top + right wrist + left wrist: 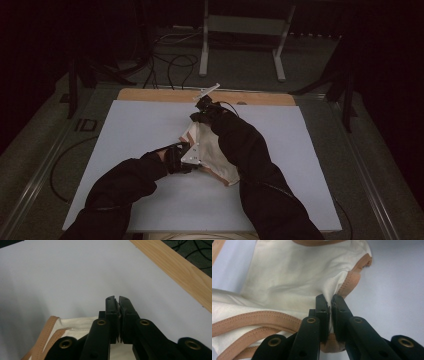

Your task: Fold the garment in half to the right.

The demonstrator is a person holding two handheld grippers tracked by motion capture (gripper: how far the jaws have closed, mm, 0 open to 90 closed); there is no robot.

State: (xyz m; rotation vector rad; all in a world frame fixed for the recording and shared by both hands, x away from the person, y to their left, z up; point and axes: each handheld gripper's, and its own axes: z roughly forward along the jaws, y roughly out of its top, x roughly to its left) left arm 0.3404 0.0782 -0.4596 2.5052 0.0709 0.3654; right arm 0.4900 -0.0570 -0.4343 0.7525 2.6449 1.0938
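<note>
Cloth (287,282), cream with a tan edge, sits mid mat (125,150). It looks soft, light and floppy. Both jaws are closed on it: left gripper (330,302) by the tan edge, right gripper (118,300) at the far side. Edges look best to hold.

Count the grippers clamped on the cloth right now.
2. The left gripper pinches the cream cloth near its tan-trimmed edge; the right gripper grips the cloth's far end, jaws closed over white fabric.
</note>
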